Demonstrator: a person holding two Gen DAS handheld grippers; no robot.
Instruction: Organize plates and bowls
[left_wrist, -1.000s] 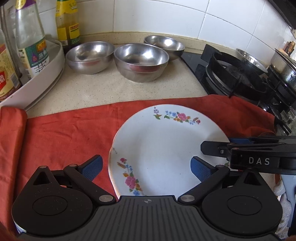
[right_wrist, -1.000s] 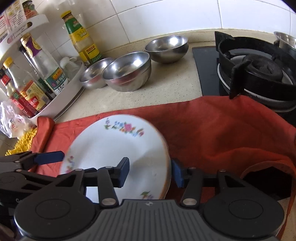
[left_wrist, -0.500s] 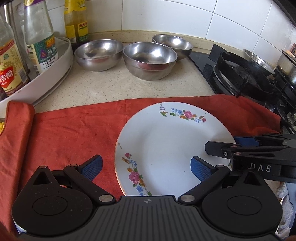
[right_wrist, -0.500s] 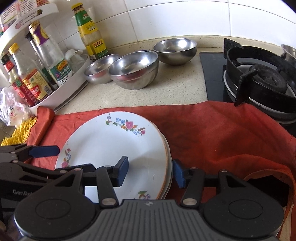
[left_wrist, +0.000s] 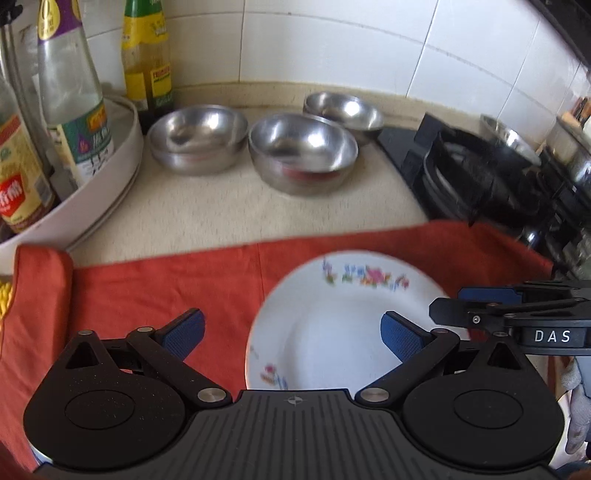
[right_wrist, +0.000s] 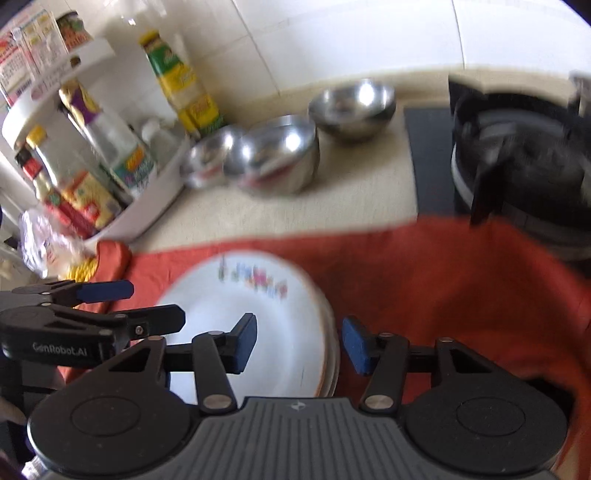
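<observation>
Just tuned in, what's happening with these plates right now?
Both claws are open and holding nothing. The left claw and right claw sit on either side of a stack of floral plates on the red cloth; the right one straddles the stack's right rim. Three steel bowls wait untouched on the counter behind.

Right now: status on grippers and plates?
Left hand-held gripper open, empty. Right hand-held gripper open, straddling plate stack rim. Three steel bowls behind, unstacked.
</observation>
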